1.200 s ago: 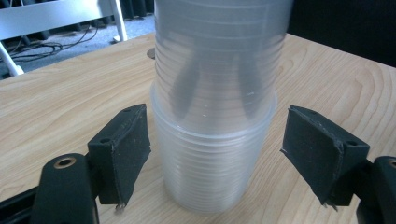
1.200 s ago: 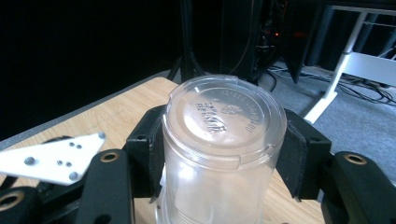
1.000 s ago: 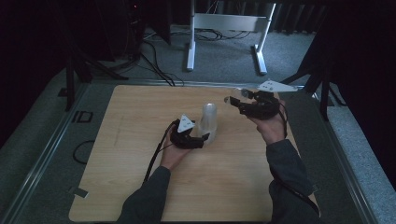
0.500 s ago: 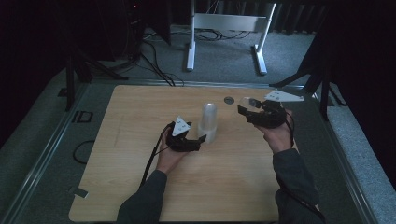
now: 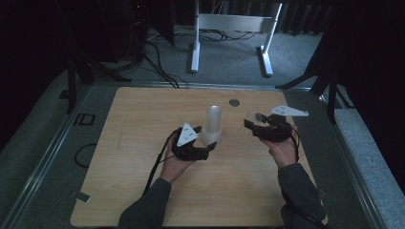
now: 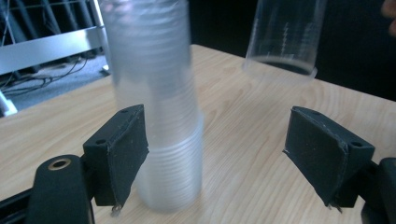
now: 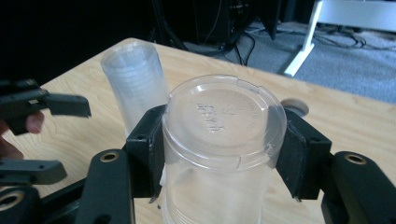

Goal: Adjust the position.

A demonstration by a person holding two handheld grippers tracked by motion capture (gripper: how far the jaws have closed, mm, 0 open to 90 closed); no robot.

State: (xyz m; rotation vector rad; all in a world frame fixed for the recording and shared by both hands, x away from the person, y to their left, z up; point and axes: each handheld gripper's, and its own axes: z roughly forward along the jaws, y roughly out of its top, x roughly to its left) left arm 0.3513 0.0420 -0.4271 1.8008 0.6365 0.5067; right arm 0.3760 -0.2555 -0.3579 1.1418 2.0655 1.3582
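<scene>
item: stack of clear plastic cups [image 5: 211,125], standing upside down on the wooden table [image 5: 143,143], just right of centre in the high view. in the left gripper view it rises at centre left of the frame [image 6: 156,102], slightly blurred.

item: single clear cup [image 7: 223,140], upside down, base toward the camera, lower centre of the right gripper view. in the high view it is faint, right of centre [image 5: 251,117], near the stack but apart from it. in the left gripper view it hangs at upper right [image 6: 285,35], clear of the tabletop.

item: right gripper [image 7: 223,156], jaws pinching the single cup on both sides.

item: left gripper [image 5: 205,145], just left of the stack's foot in the high view. jaws spread but just been closing; one pad [image 6: 122,156] sits beside the stack's lower part, the other stands well off it, so no grip.

item: small dark round disc [image 5: 233,102], on the table above the stack, toward the far edge.
</scene>
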